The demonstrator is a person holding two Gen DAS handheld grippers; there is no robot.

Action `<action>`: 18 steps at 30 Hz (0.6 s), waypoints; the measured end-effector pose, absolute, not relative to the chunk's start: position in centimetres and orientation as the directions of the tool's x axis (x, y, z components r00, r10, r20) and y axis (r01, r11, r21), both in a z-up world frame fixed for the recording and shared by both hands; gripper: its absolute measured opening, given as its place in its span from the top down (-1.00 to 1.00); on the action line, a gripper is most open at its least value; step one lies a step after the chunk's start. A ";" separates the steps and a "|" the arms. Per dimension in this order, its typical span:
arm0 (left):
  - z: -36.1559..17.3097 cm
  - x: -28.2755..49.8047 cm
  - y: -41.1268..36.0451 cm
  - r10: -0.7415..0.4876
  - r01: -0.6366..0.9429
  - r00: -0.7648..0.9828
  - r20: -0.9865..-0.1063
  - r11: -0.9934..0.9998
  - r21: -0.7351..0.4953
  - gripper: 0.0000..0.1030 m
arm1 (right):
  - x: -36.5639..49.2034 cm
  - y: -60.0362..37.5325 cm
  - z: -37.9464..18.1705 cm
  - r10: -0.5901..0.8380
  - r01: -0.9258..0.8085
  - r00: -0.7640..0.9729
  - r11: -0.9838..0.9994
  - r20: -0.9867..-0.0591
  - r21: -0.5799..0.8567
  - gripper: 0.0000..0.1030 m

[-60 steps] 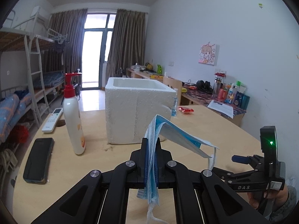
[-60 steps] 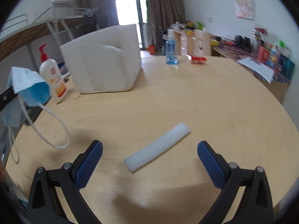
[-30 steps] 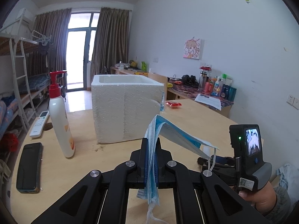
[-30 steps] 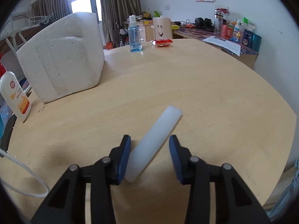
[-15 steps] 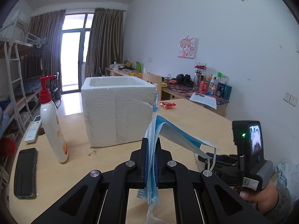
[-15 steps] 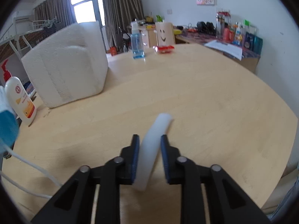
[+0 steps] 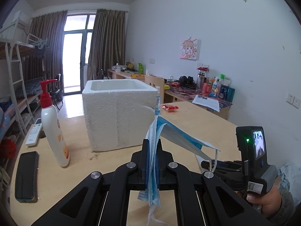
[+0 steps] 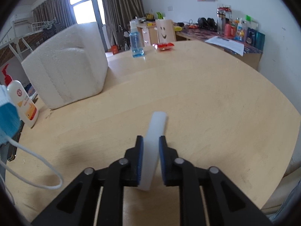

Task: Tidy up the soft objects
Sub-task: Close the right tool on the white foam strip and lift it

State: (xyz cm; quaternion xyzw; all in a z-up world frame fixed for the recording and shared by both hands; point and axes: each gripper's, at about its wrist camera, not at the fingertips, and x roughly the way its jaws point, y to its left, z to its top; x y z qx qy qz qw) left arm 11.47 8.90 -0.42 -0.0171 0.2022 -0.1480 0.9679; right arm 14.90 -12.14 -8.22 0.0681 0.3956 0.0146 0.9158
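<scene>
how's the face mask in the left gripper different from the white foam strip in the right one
The face mask is blue and thin, and it droops over the left gripper with an ear loop dangling; the white foam strip is plain white, thicker, and holds a straight bar shape. The mask hangs limp on both sides of the jaws, while the strip juts forward from the right gripper. Both are pinched between closed jaws.

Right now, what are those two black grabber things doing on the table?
A person holds one in each hand. The left gripper is shut on a blue face mask. The right gripper is shut on a white foam stick. A white foam box stands open on the table.
</scene>
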 end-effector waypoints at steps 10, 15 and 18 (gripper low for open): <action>-0.8 13.0 9.8 -0.290 0.268 0.871 -0.397 0.957 -0.111 0.90 | 14.9 -12.3 -8.9 0.088 0.010 0.669 0.992 -0.738 0.127 0.01; -0.9 13.6 9.5 -0.304 0.282 0.864 -0.402 0.953 -0.115 0.90 | 15.2 -11.5 -9.1 0.086 -0.014 0.669 0.995 -0.738 0.103 0.01; -1.1 13.8 9.4 -0.310 0.287 0.862 -0.402 0.951 -0.117 0.90 | 15.7 -11.3 -9.1 0.049 -0.002 0.663 0.998 -0.747 0.064 0.04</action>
